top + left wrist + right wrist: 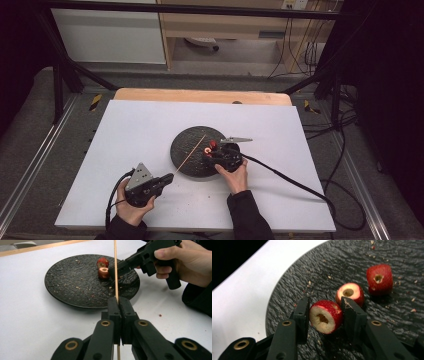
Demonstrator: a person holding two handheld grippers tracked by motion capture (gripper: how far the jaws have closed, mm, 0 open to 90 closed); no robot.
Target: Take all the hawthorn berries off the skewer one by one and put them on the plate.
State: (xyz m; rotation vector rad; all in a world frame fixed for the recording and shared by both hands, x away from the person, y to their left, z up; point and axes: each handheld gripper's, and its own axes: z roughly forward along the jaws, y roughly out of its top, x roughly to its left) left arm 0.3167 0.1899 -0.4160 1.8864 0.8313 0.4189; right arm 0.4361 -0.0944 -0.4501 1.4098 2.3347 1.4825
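- A cored red fruit piece (326, 316) is bracketed by the right gripper (325, 312), its jaws part-open, over the black plate (312, 270).
- A wooden skewer (115, 270) is clamped in the closed left gripper (118, 305).

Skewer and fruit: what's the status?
Left gripper shut on skewer. Right gripper around one fruit piece, jaws not quite touching. Two more pieces on plate. Nothing blocking.

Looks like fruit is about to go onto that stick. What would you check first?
1. Left tool shut on the skewer: ok.
2. Skewer tip position: cannot tell, it runs out of the left gripper view.
3. Fruit piece between the right tool jaws: ok.
4. Firmly clamped: cannot tell; a gap shows at one jaw.
5. Piece's hole facing out: ok.
6. Two spare pieces on the plate: ok.
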